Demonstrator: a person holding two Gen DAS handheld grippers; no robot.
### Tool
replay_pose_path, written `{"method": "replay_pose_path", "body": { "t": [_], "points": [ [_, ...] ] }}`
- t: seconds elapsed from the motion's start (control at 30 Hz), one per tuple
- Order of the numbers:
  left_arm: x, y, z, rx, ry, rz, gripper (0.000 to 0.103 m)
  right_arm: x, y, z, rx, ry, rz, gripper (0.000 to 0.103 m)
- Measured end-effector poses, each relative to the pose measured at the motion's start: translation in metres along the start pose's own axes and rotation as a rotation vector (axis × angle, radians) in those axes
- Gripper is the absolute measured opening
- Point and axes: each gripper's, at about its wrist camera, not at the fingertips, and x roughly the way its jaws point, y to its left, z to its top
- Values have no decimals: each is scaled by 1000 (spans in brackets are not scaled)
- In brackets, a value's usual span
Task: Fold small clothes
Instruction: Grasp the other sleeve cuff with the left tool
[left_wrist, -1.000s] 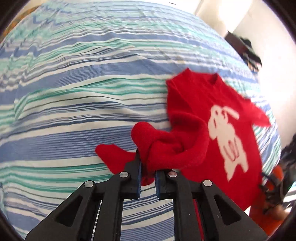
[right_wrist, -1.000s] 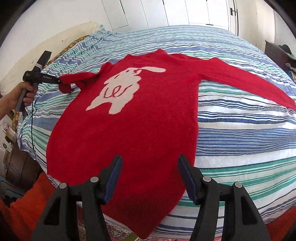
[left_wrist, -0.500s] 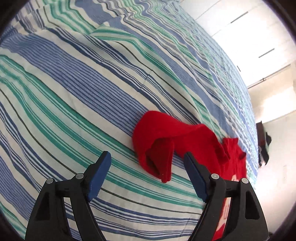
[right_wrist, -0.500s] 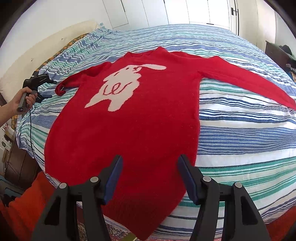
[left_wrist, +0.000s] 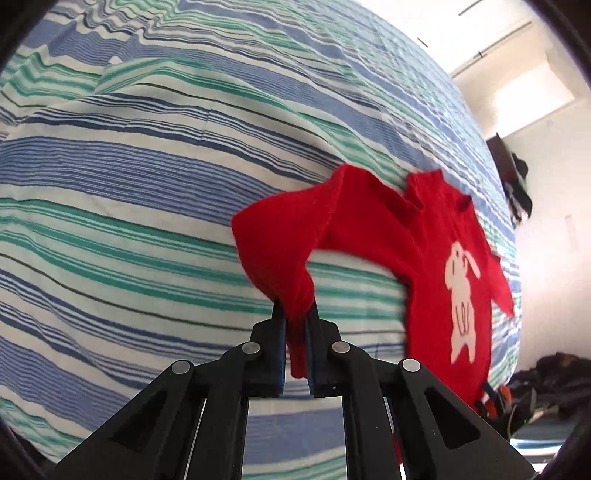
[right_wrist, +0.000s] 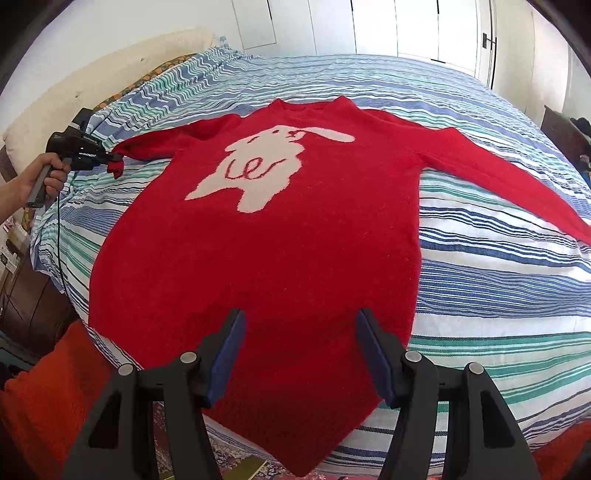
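— Item? Red sweater (right_wrist: 266, 258), white rabbit motif, spread flat mid-frame on striped bedspread (right_wrist: 498, 295).
— Grippers? Left gripper (left_wrist: 295, 332) clamped on sleeve cuff (left_wrist: 297, 306); right gripper (right_wrist: 299, 354) spread wide over hem.

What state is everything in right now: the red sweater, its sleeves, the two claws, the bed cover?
Red sweater: spread face up on the bed, white rabbit showing, not folded.
Pinched sleeve: cuff clamped in the left claw, lifted off the cover.
Other sleeve: stretched out flat.
Left claw: shut on the sleeve cuff.
Right claw: open, empty, over the sweater's hem.
Striped bed cover: spread out, slightly rumpled.
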Motion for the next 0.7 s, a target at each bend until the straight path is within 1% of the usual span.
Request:
{"method": "replay_pose_path", "body": {
  "t": [0.03, 0.07, 0.1, 0.13, 0.17, 0.2, 0.23, 0.33, 0.4, 0.5, 0.57, 0.63, 0.67, 0.7],
  "points": [
    [-8, 2, 0, -1, 31, 30, 11, 1, -1, 0, 2, 0, 2, 62],
    [-13, 10, 1, -33, 53, 61, 13, 2, -1, 0, 5, 2, 4, 62],
    [-16, 22, 1, -81, 66, 92, 24, 3, -2, 1, 9, 4, 5, 62],
    [-17, 38, -3, -132, 82, 127, 55, 4, -3, 1, 12, 6, 6, 62],
    [-16, 54, -6, -183, 95, 168, 73, 5, -3, 1, 16, 7, 7, 62],
    [-17, 71, -14, -229, 84, 213, 83, 4, -4, 2, 19, 5, 5, 62],
    [-19, 84, -20, -268, 56, 231, 82, 3, -4, 2, 21, 2, 2, 62],
    [-21, 108, -45, -339, -38, 143, 82, 0, -4, 0, 21, -4, -4, 62],
    [-18, 112, -62, -347, -67, 112, 81, 0, -4, 0, 17, -1, -5, 62],
    [-12, 110, -81, -321, -113, 81, 79, 3, -1, 0, 0, 11, -5, 62],
    [-9, 109, -85, -310, -142, 82, 72, 6, 4, 0, -18, 19, -4, 62],
    [-5, 107, -83, -307, -160, 103, 64, 9, 9, -1, -41, 27, -1, 62],
    [-3, 107, -79, -312, -167, 114, 63, 10, 12, -1, -51, 30, 1, 62],
    [-1, 106, -73, -320, -184, 103, 63, 11, 14, -1, -61, 33, 4, 62]
  ]
}}
